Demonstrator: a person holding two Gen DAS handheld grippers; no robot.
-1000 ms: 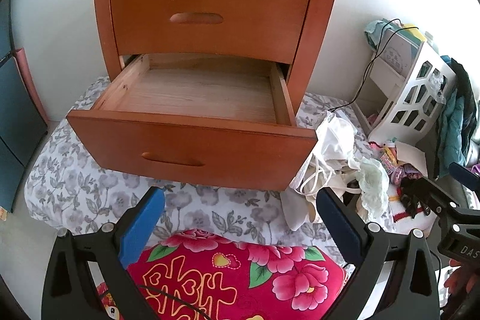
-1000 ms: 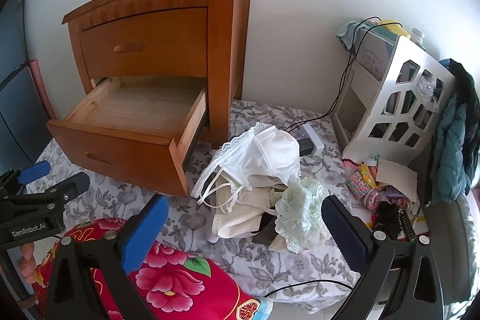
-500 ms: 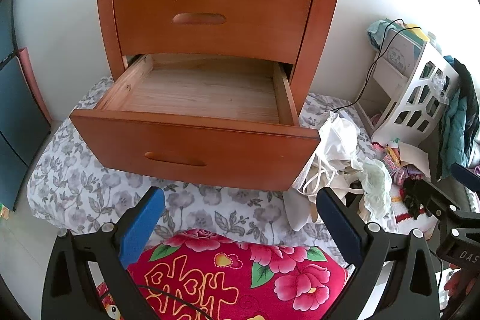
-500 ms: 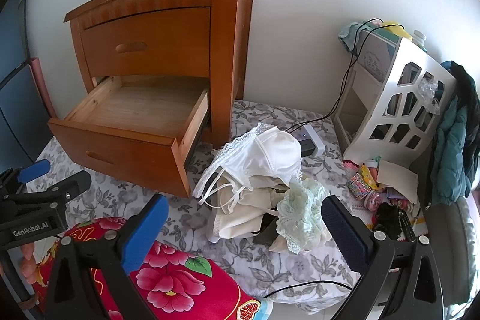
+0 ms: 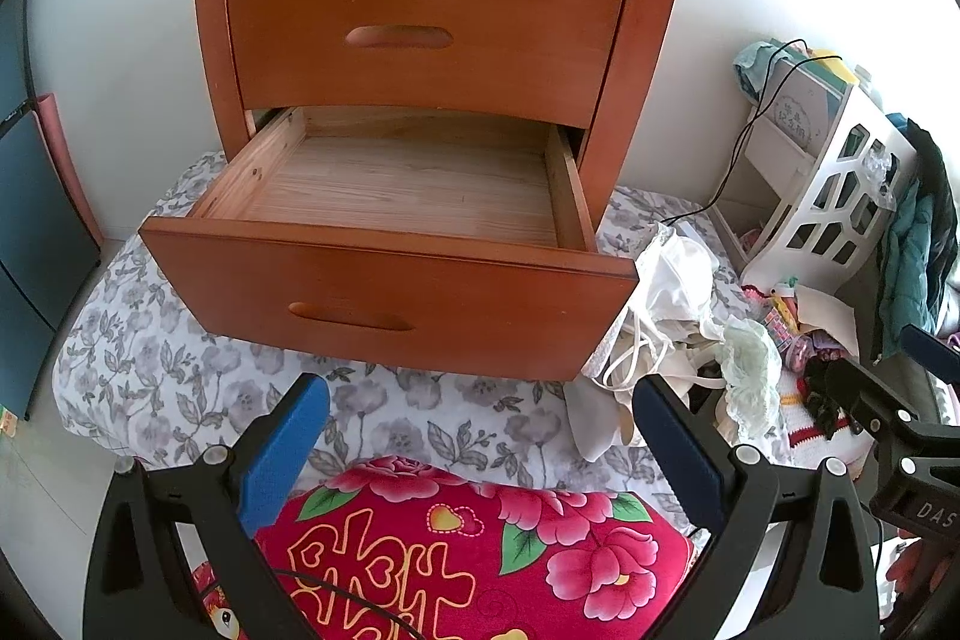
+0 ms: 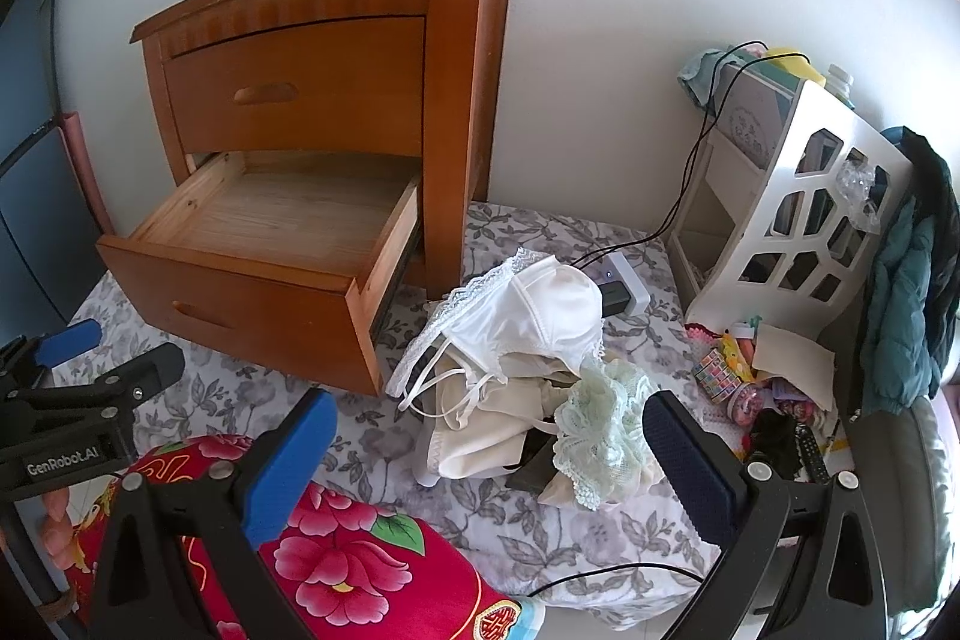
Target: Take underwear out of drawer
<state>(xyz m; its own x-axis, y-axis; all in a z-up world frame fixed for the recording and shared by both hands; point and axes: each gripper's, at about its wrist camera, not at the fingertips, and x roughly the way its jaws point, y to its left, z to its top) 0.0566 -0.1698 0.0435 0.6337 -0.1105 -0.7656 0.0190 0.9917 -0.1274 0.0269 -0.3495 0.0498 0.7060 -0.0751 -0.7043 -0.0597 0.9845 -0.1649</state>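
Both views crept slightly closer; nothing else shifted. Drawer (image 5: 396, 196) open, empty. Underwear (image 6: 528, 358) heaped on bed (image 6: 600, 520) right of drawer, nearest right gripper (image 6: 492, 448); left gripper (image 5: 480, 436) farther. Both jaws wide, holding nothing.

Open drawer (image 5: 408, 184) bare inside, top access clear; underwear pile (image 6: 528, 370) crowds right side.

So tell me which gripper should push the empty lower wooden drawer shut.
Left gripper: open, facing the drawer's orange-brown front squarely. The right gripper points at the pale underwear pile beside it.
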